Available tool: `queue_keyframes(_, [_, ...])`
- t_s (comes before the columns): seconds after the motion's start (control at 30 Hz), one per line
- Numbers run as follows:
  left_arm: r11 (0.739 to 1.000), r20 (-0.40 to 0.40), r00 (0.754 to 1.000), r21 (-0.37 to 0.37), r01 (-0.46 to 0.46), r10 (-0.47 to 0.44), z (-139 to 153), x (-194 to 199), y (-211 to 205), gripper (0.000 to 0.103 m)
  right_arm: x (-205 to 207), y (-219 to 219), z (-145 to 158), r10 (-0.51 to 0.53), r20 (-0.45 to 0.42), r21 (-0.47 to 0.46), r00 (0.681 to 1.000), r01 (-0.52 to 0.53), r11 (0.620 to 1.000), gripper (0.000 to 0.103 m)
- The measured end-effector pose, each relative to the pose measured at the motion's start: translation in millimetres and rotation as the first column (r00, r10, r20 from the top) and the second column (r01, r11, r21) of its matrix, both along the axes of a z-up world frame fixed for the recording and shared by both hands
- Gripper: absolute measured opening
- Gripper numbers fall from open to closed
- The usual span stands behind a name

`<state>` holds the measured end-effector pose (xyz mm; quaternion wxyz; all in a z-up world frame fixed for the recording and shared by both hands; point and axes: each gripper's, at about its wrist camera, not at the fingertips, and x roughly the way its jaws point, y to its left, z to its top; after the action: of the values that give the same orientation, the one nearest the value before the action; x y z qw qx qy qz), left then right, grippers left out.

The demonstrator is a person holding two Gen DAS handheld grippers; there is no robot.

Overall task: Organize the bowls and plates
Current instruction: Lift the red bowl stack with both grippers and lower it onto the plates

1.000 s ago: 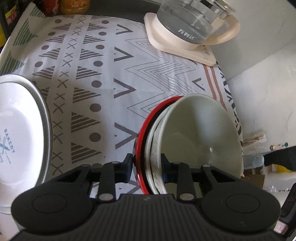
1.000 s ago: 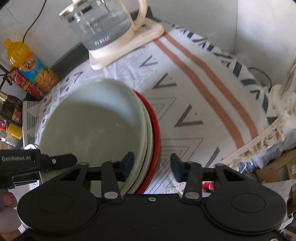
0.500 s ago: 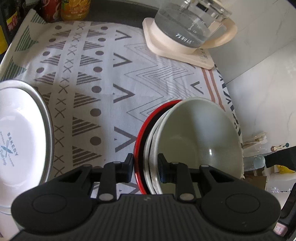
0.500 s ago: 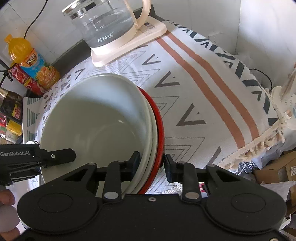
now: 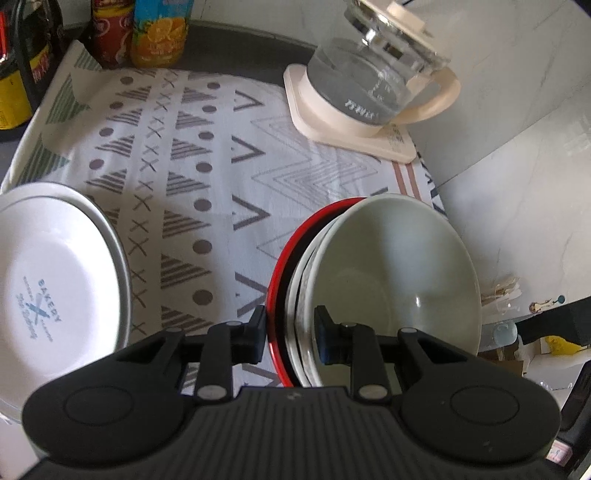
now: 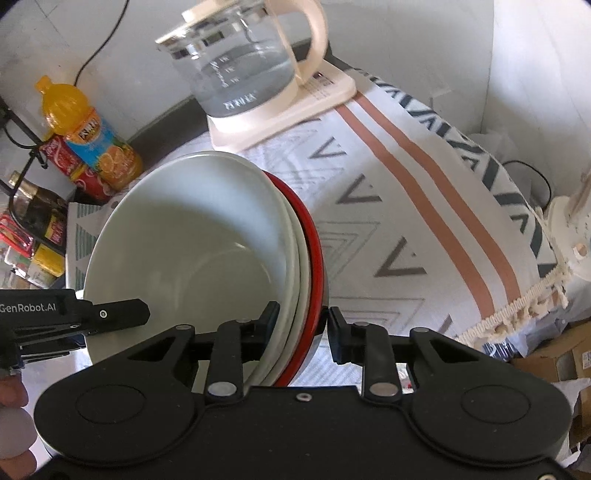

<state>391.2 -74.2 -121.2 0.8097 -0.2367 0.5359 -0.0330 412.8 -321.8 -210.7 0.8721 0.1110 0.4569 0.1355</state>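
A stack of nested bowls has a pale grey-green bowl on top, white bowls under it and a red bowl outermost. My left gripper is shut on the stack's near rim, one finger outside the red bowl and one inside the top bowl. From the opposite side, my right gripper is shut on the rim of the same stack. The left gripper's finger shows at the left of the right wrist view. White plates printed "BAKERY" lie stacked on the patterned cloth, left of the bowls.
A glass kettle on a cream base stands at the back right by the wall. Bottles line the back left. The cloth's fringed edge hangs over the table's right side, with cardboard boxes below.
Both grippers' fingers have drawn in onto the bowl stack's rim. The stack and both cameras have since risen and pulled back, so more of the bottles and kettle shows.
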Motion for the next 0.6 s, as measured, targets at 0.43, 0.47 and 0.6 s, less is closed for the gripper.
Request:
queue_keyframes(0.43, [0.991,0.069,0.988,-0.007,-0.135,0.135,32,-9,62,0.025,8,56,36,0.110,0.072,0.010,0.991,-0.111,0.994,0.027])
queue_keyframes(0.47, [0.989,0.073,0.986,-0.005,-0.150,0.150,34,-10,68,0.025,8,64,38,0.125,0.076,0.009,0.989,-0.126,0.992,0.027])
queue_keyframes(0.6, [0.978,0.083,0.975,-0.009,-0.208,0.208,40,-19,93,0.025,9,89,45,0.177,0.085,0.008,0.981,-0.178,0.984,0.027])
